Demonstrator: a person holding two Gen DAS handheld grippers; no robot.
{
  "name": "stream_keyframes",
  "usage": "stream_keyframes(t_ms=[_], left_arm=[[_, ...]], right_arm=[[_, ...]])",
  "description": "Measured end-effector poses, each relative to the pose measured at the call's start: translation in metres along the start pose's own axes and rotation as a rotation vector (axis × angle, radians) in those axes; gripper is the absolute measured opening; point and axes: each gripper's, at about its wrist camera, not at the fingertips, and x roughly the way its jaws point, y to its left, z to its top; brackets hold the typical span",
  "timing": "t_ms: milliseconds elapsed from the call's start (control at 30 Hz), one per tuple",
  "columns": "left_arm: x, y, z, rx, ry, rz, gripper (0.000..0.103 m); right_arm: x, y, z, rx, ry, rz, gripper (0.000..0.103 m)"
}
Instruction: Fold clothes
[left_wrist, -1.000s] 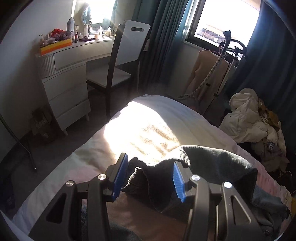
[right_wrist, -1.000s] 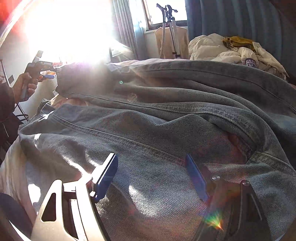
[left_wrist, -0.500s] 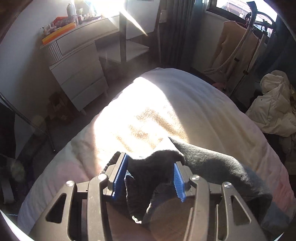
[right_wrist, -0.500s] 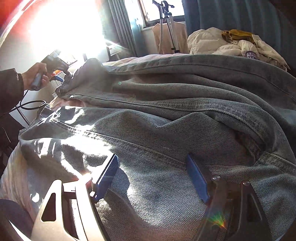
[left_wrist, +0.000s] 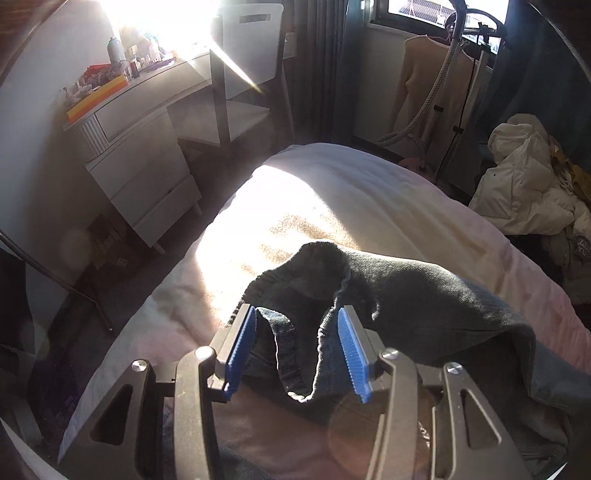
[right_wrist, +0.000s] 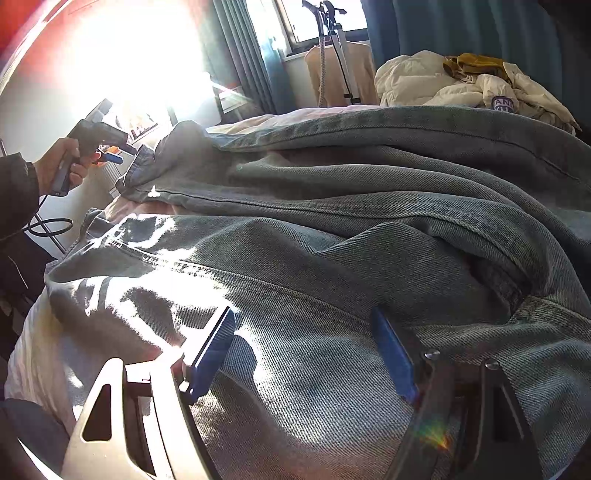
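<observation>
A pair of blue jeans (right_wrist: 332, 229) lies spread across the bed. My right gripper (right_wrist: 306, 350) hovers open over its wide upper part, pads apart with flat denim beneath them. My left gripper (left_wrist: 295, 350) is shut on the bunched hem of one jeans leg (left_wrist: 424, 291), which looks dark in shadow; a fold of cuff loops between the blue pads. In the right wrist view a hand (right_wrist: 59, 166) holds that left gripper (right_wrist: 110, 157) at the raised far end of the leg, left of the bed.
The pale bed cover (left_wrist: 332, 206) is sunlit ahead of the left gripper. Beyond it stand a white dresser (left_wrist: 140, 155), a chair (left_wrist: 243, 74) and a garment steamer with a beige top (left_wrist: 432, 81). A heap of white clothes (left_wrist: 528, 192) sits at the right.
My left gripper has tipped further down and shifted across the bed, carrying the jeans leg end with it. The right gripper has stayed put over the denim.
</observation>
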Motion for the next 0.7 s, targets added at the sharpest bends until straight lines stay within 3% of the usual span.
stream_keyframes(t_ms=[167, 333, 367, 433, 567, 700], left_arm=[[-0.002, 0.005, -0.02, -0.043, -0.053, -0.174, 0.048], [0.022, -0.004, -0.031, -0.024, -0.062, -0.141, 0.045], [0.025, -0.007, -0.031, -0.017, -0.075, -0.117, 0.039], [0.028, -0.014, -0.026, -0.006, -0.099, -0.062, 0.008], [0.021, -0.022, 0.004, -0.039, -0.189, -0.039, 0.008], [0.027, -0.037, 0.039, -0.067, -0.208, 0.071, 0.008]], right_arm=[[-0.001, 0.0, -0.001, 0.003, 0.002, 0.002, 0.077], [-0.002, -0.001, -0.001, 0.002, 0.004, -0.001, 0.077], [-0.001, 0.0, -0.001, 0.001, 0.004, -0.004, 0.077], [0.0, 0.001, -0.002, -0.002, 0.004, -0.008, 0.077], [0.003, 0.002, -0.001, 0.0, -0.005, -0.013, 0.077], [0.01, 0.012, -0.004, -0.071, -0.024, -0.055, 0.077]])
